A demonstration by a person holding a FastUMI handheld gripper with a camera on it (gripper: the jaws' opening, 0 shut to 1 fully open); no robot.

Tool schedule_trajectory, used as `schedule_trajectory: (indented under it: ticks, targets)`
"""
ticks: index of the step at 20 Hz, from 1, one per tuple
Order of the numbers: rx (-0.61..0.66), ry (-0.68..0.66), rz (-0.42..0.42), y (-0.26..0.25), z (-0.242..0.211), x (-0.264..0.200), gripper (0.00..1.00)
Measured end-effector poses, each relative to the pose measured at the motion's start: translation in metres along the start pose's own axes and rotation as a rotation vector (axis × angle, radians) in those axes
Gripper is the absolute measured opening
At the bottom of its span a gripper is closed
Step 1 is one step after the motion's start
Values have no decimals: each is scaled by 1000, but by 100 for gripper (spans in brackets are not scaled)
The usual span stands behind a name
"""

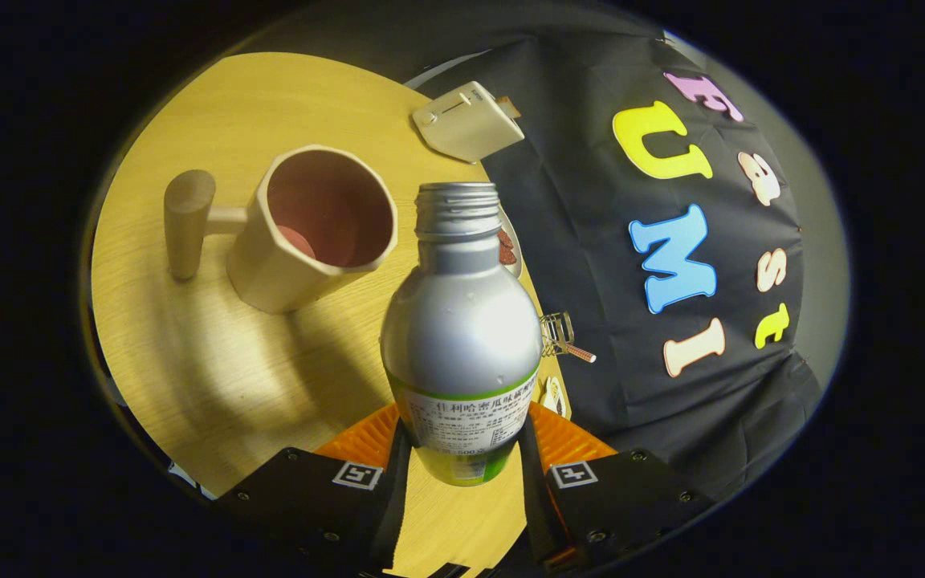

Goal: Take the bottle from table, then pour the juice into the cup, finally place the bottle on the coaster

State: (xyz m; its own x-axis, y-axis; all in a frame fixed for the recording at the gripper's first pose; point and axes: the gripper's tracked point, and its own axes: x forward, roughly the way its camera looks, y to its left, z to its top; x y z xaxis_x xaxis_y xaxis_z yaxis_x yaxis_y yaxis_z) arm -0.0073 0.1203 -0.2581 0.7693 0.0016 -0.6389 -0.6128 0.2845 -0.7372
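Note:
A silver bottle (462,321) with a white and green label and an uncapped threaded neck stands between my fingers, and my gripper (462,449) is shut on its lower body. The bottle is lifted off the round wooden table (189,353) and the whole scene is tilted. Beyond it, up and to the left of its neck, sits a beige cup (310,229) with a pinkish inside and a thick wooden handle, its mouth facing me. Behind the bottle's neck peeks part of a round coaster (509,245) with a dark red pattern.
A cream box-shaped device (468,120) with a knob lies at the table's far edge. A small wire rack (560,335) stands at the table edge next to the bottle's shoulder. The black cloth wall rises right behind that edge.

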Motion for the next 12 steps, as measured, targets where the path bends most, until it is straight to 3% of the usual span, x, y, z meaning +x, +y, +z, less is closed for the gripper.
schedule_trajectory:
  ticks: [12]
  targets:
    - [-154,93,-20,-7,-2,-8,61]
